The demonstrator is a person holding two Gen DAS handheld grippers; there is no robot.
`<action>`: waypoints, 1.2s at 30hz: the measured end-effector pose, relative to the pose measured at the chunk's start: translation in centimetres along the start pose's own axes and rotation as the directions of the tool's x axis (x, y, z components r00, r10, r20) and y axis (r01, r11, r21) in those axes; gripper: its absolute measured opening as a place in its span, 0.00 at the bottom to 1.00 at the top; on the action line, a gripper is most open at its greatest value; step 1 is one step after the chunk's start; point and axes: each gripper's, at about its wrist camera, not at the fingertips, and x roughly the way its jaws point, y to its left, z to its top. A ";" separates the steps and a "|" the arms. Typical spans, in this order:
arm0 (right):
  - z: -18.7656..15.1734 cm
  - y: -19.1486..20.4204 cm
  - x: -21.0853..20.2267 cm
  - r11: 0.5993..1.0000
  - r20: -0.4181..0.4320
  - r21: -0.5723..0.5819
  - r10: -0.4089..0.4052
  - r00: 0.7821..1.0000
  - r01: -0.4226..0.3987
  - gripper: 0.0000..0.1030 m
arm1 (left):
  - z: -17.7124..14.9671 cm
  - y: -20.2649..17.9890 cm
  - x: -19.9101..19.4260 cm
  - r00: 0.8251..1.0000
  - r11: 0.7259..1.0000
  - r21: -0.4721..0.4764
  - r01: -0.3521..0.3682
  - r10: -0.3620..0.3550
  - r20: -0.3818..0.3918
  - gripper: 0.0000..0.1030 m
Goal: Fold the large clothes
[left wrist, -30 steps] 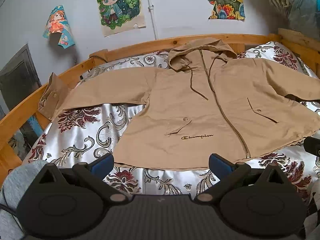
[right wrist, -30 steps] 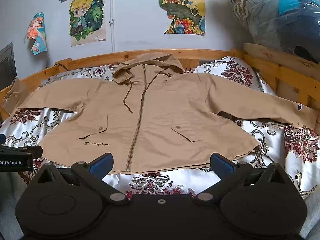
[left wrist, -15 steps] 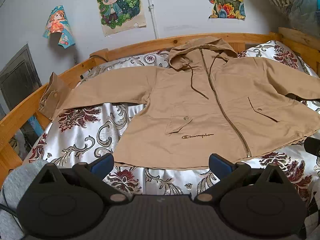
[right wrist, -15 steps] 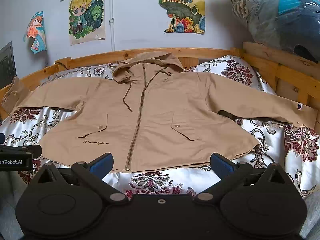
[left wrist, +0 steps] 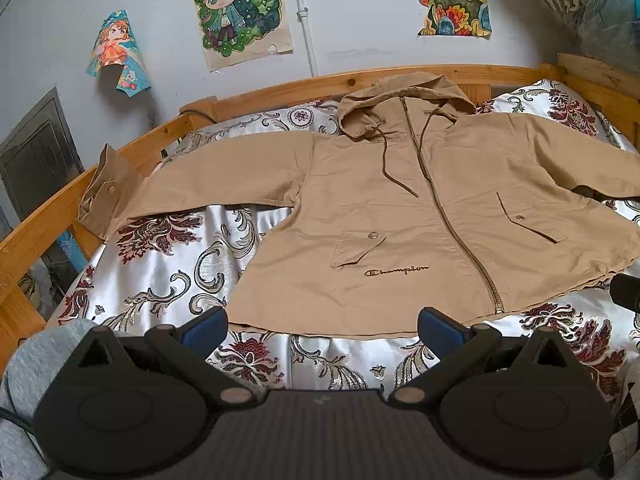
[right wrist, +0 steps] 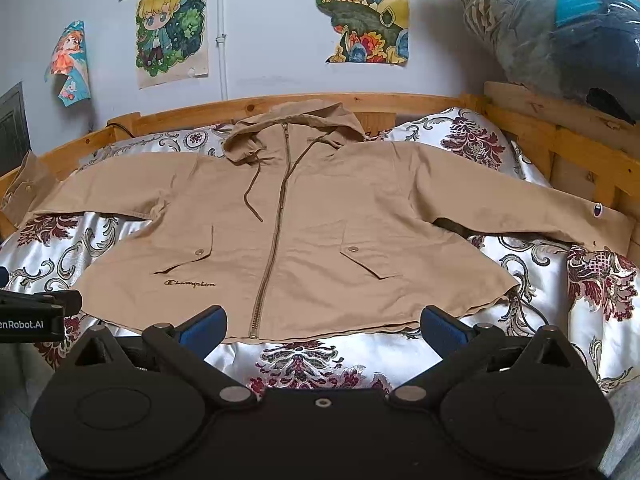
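Observation:
A tan hooded zip jacket (left wrist: 400, 208) (right wrist: 312, 232) lies face up and spread flat on the bed, hood toward the wall, both sleeves stretched out sideways. Its left cuff (left wrist: 104, 196) drapes over the wooden side rail; the other sleeve end (right wrist: 592, 220) rests near the opposite rail. My left gripper (left wrist: 322, 326) hovers open just before the hem, left of the zip's bottom end. My right gripper (right wrist: 322, 326) is open too, in front of the hem near the zip's bottom end. Neither holds anything. The left gripper's side (right wrist: 36, 312) shows at the right wrist view's left edge.
A satin floral bedspread (left wrist: 168, 264) (right wrist: 560, 280) covers the bed inside a wooden frame (left wrist: 36, 232) (right wrist: 560, 140). Posters (right wrist: 172, 32) hang on the grey wall. Bagged bedding (right wrist: 568, 28) is piled at the far right. A grey sleeve (left wrist: 32, 356) shows low left.
Both grippers have eased slightly back and up, so the jacket sits a little higher in the views. The jacket itself has not moved and both grippers stay open.

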 end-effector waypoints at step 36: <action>2.8 -8.4 -3.0 0.910 0.111 0.403 0.059 0.992 -0.099 1.00 | 6.5 -0.8 -0.2 0.977 0.975 0.067 0.211 -0.213 0.026 1.00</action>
